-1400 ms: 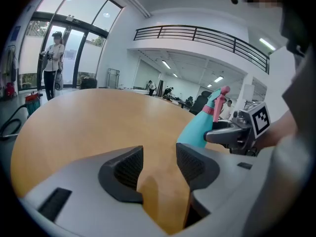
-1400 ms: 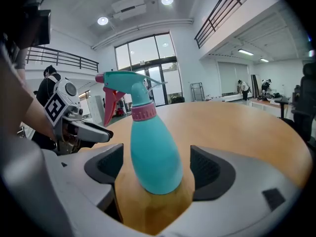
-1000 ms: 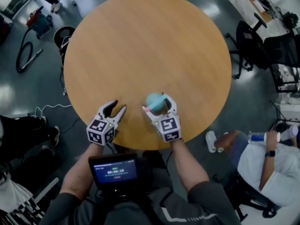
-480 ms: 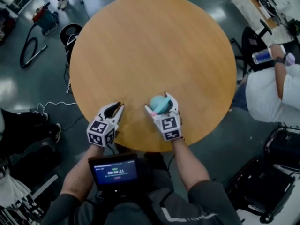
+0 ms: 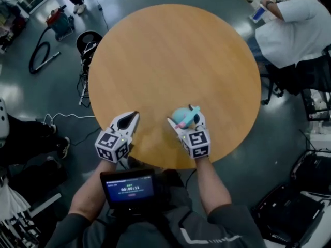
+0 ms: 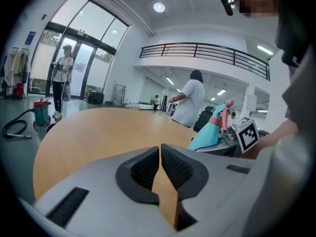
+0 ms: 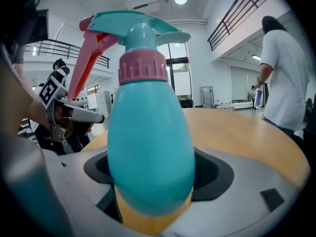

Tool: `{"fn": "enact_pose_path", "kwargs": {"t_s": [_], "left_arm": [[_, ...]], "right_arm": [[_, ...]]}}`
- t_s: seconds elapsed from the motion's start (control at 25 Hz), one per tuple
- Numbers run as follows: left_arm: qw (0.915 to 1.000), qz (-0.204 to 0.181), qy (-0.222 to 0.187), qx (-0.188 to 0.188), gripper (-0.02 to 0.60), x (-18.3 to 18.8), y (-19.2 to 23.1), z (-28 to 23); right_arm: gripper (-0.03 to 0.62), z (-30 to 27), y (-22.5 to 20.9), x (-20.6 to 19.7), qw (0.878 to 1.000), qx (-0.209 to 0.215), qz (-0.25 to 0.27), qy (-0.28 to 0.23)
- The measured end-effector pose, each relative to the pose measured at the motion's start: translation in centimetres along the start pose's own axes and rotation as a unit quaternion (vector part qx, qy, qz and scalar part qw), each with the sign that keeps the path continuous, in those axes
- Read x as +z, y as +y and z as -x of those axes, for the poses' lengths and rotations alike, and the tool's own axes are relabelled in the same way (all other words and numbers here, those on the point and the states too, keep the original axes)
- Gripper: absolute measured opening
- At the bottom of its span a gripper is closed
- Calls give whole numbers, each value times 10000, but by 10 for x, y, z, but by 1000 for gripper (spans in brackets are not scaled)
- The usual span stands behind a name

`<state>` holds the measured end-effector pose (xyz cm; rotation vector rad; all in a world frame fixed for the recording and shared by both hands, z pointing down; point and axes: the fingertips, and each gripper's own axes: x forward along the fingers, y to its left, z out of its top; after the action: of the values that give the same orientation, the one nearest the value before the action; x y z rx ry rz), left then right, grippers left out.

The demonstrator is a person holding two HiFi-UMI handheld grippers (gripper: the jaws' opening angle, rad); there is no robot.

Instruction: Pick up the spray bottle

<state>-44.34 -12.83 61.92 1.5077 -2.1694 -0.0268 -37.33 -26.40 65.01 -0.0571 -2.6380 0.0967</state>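
The spray bottle (image 5: 180, 115) is teal with a pink collar and trigger. It stands upright between the jaws of my right gripper (image 5: 184, 115), which is shut on its body near the table's (image 5: 170, 56) front edge. In the right gripper view the bottle (image 7: 148, 132) fills the middle, pads pressed on both sides of it. My left gripper (image 5: 131, 118) hovers to the bottle's left; its jaws are closing, tips almost touching, with nothing between them (image 6: 160, 152). From the left gripper view the bottle (image 6: 210, 132) shows to the right.
The round wooden table carries nothing else. A person in a white shirt (image 5: 295, 25) stands by chairs at the far right. A vacuum and hose (image 5: 46, 40) lie on the floor at the far left. Another person (image 6: 61, 75) stands by the glass doors.
The left jaws have gone from wide open to nearly shut, empty. Both grippers rose a little, the right still gripping the bottle. The person in white moved from the right side to the far right.
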Motion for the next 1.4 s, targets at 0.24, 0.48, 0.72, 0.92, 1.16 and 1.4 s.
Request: {"fn": "enact_pose_path", "kwargs": {"t_s": [0.24,0.48,0.72,0.92,1.16,1.4], "left_arm": [[9989,-20,-437,-138,5,35,-8,21],[9923,58,-1166,-413,3,89,-28,53],[9888,-460,-1246,-684,3,126,-58,72],[9850,-746,-1166,-1030,3,133,-92,75],[9722,-1127,-1250,-1630,4,153,-149,59],[9572,-1159,-1374,-2268,3,153,-207,36]], "right_arm": [[430,25,12,62,9993,26,191,-316],[429,65,15,124,9968,-234,109,-759],[428,87,25,146,9952,-209,-78,-956],[428,118,24,152,9934,-382,-26,-1084],[428,189,-12,160,9822,-1265,-75,-1389],[428,265,-32,142,9688,-2013,-163,-1438]]}}
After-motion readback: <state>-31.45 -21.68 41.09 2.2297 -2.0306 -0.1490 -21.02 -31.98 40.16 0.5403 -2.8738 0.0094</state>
